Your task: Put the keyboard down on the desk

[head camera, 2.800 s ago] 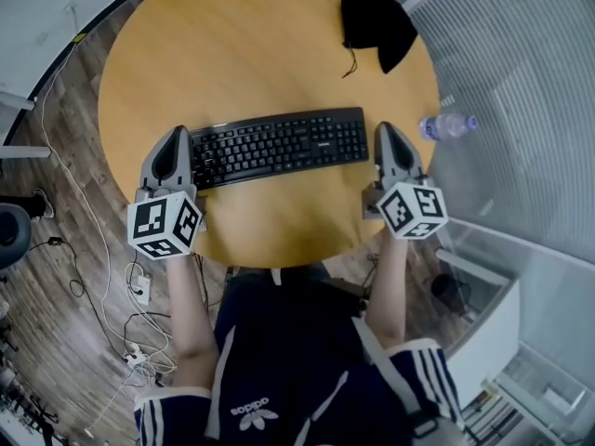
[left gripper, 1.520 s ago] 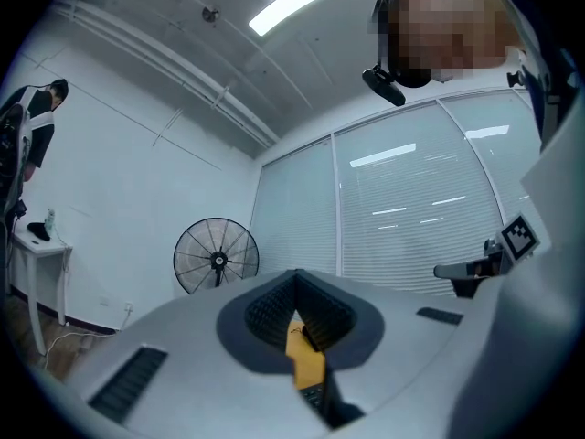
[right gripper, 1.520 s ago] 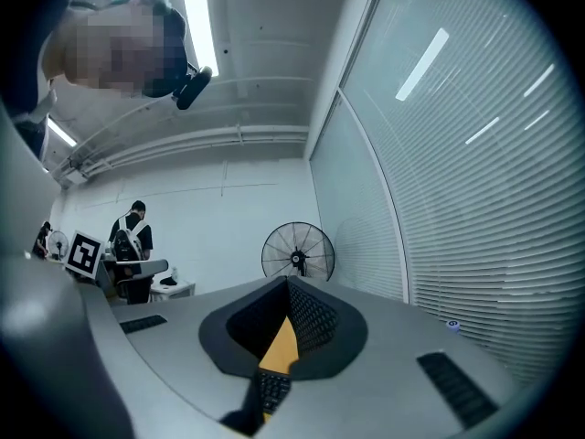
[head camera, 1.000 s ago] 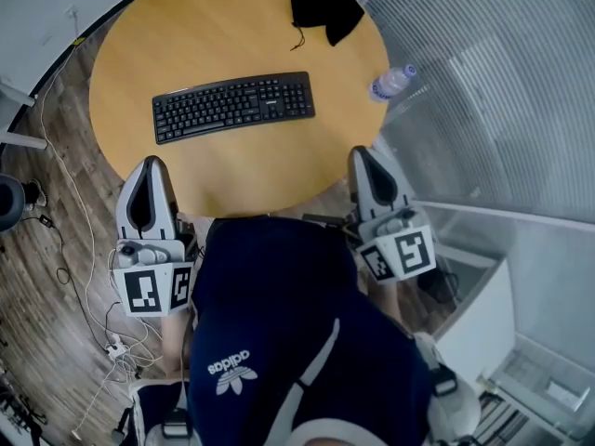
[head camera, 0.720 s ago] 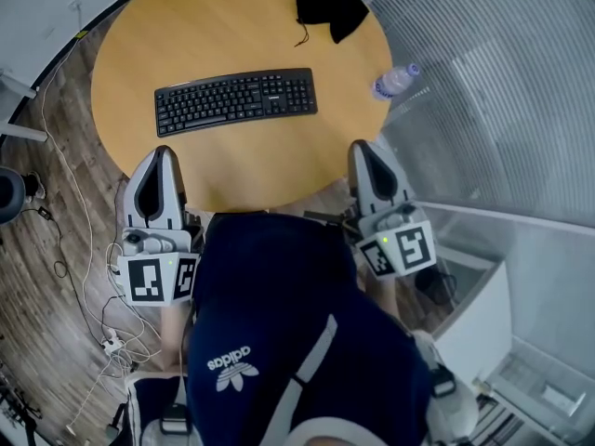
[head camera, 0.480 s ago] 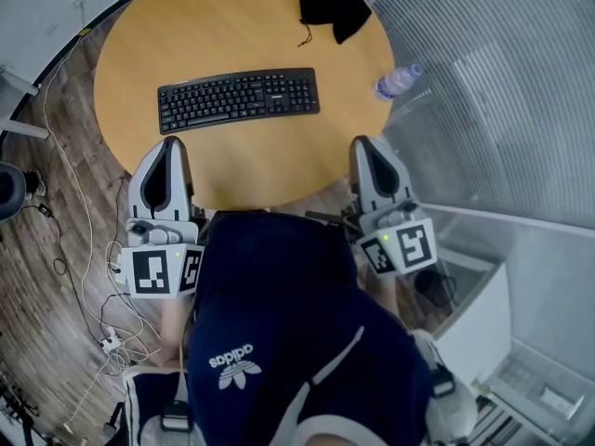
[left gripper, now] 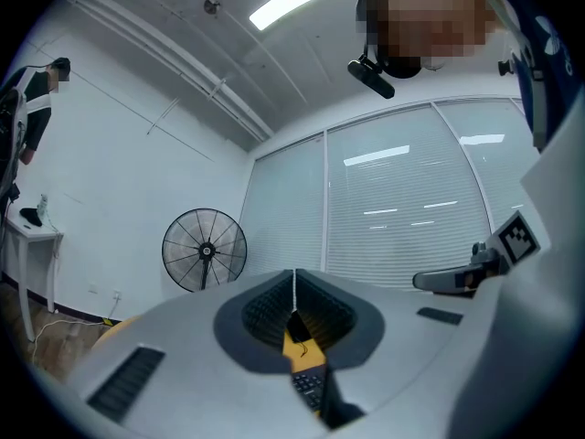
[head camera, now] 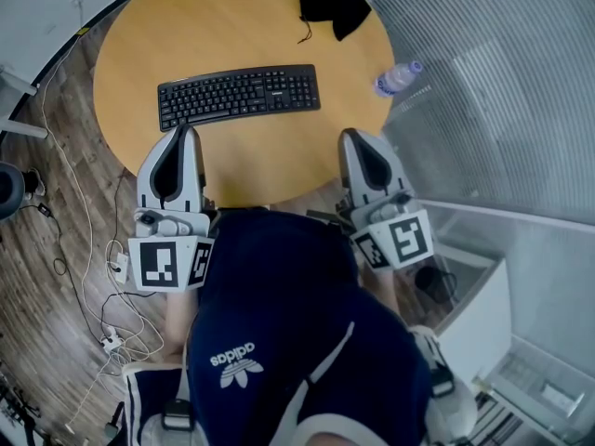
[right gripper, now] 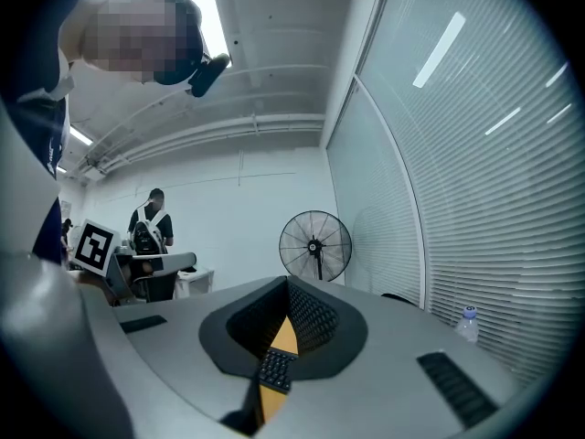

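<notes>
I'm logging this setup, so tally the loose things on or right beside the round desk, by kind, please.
keyboard: 1
black pouch: 1
water bottle: 1
Total: 3

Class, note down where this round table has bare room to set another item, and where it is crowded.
Widest free patch: the table beyond the keyboard, left of the black pouch. A narrower strip lies between keyboard and near edge. Tightest: the far right, around the pouch, with the water bottle by the rim.
</notes>
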